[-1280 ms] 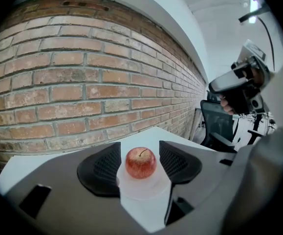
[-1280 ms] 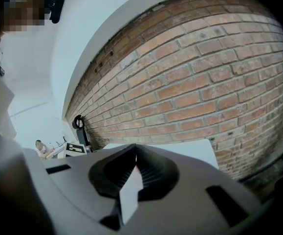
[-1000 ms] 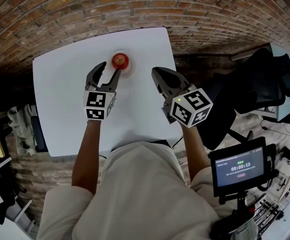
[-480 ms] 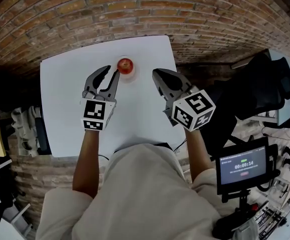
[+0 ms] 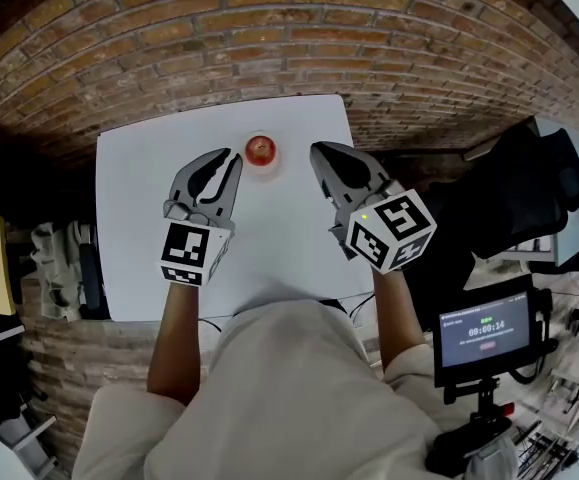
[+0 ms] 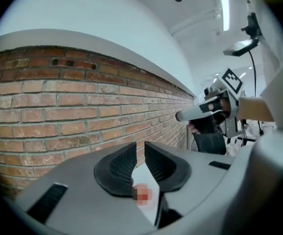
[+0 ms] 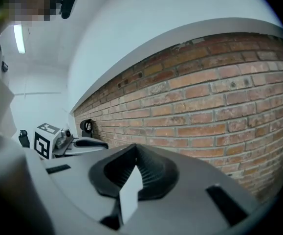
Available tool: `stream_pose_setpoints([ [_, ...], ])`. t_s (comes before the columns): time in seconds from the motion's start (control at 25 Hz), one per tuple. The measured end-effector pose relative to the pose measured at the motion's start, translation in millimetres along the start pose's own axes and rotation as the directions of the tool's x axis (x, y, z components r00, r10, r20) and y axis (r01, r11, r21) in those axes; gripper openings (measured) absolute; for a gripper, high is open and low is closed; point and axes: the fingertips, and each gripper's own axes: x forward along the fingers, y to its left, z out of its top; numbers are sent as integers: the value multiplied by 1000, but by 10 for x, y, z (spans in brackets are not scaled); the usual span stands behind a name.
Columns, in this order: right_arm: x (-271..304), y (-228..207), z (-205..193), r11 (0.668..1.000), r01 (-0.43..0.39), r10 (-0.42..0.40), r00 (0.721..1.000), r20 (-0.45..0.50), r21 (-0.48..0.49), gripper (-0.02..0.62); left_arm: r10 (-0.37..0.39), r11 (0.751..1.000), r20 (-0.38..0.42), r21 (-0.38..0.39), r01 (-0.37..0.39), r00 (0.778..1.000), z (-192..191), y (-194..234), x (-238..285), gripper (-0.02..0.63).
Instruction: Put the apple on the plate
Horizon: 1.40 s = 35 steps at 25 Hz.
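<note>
Brick wall (image 5: pixel 269 28) behind, with the white table (image 5: pixel 139 238) pushed against it, bare apart from one plate. Black chair (image 5: pixel 514 193) and a small timer screen (image 5: pixel 484 334) stand off to the person's right.

Left gripper (image 5: pixel 232 156): hangs above the table just short of the plate, not touching it. Its jaws have just been closing. Only a narrow slit is left between the pads, with nothing in it; the left gripper view shows brick and a strip of table through the gap. A second ago it sat low beside the apple with jaws wide. Since then it has lifted and backed off.

Right gripper (image 5: pixel 318 154): jaws together at the tips, empty, held well to the right of the plate. It is also higher than a second ago.

Plate (image 5: pixel 272 160): small, near the far table edge, between the lines of the two grippers.

Apple (image 5: pixel 260 148): red, sitting on the plate, free of both grippers.

Judgement: the release is done and both hands are withdrawn. The task appears complete, with nothing left but to clear away.
</note>
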Motion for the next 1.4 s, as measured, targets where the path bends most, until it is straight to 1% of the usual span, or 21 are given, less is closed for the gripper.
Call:
stream_pose_setpoints([
  [0.12,-17,69,113,999,-7,8,1000,8,-31,5,5,1000,12,12,-5,1000,119,10,-97,58],
  [0.28,-49,185,277,998,-18,20,999,37,-63,5,28,999,73,35,-31,997,339,49,-216,58],
  [0.44,-100,285,409,996,-25,30,998,62,-89,5,53,996,98,70,-60,994,526,76,-331,12],
  [0.52,-126,294,475,995,-23,31,997,78,-100,5,66,994,112,81,-75,992,619,97,-374,8],
  [0.8,-206,368,674,994,-10,24,992,126,-111,4,76,993,173,72,-90,982,918,129,-529,8],
  [1.04,-243,366,718,993,13,2,992,123,-117,3,58,994,191,80,-75,980,963,68,-555,8],
  [1.28,-279,354,758,992,38,-21,991,136,-123,3,45,996,198,63,-58,979,972,-29,-536,8],
  [1.4,-285,357,754,989,45,-27,991,132,-138,3,49,997,199,41,-58,979,967,-38,-536,8],
])
